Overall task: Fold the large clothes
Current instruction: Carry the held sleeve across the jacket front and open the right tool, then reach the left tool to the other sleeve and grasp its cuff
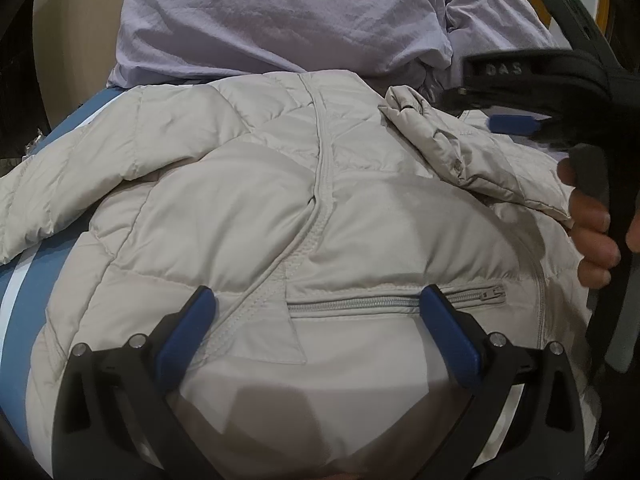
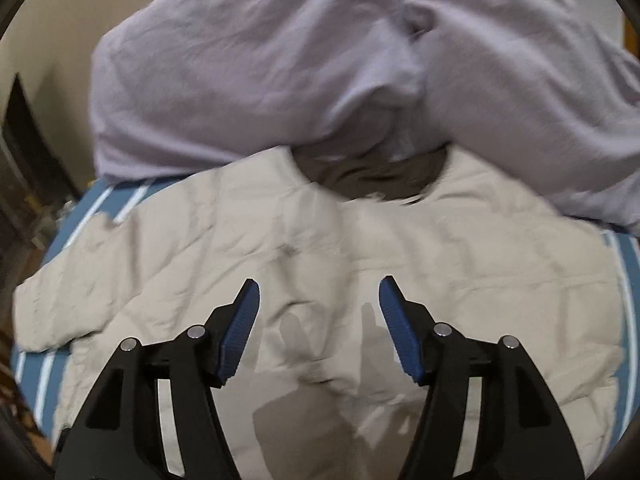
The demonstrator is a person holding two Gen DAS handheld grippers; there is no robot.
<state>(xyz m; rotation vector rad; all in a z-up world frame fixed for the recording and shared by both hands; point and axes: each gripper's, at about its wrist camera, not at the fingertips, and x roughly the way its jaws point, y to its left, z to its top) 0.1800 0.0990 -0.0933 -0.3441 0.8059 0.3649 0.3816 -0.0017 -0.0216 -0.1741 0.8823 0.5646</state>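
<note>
Beige quilted nylon fills most of what I can see: a padded jacket [image 1: 280, 208] lies spread on a bed with a blue striped sheet [image 1: 36, 292], front side up, its zip running down the middle.

Nearest to me, the left gripper [image 1: 318, 320] hangs just above the lower part of the jacket, over the zipped pocket [image 1: 396, 302]. Its jaws stand wide apart and hold nothing. The right gripper [image 2: 320, 320] is also over the jacket, a little beyond the pocket, with the jaws released and empty; this view is blurred, so I think it is moving. In the left view the right hand [image 1: 596, 236] is seen on its handle, beside the jacket's right side, where one sleeve [image 1: 460, 152] already lies folded in across the chest. The other sleeve [image 1: 52, 196] is stretched out to the left of the jacket.

I judge that the folding is at an early step. The next move probably calls for a grasp on the outstretched sleeve, to bring it inward.

Beyond the jacket's collar lies a lilac duvet [image 1: 280, 16], bunched and touching the jacket's top edge. I see no box or basket anywhere.
</note>
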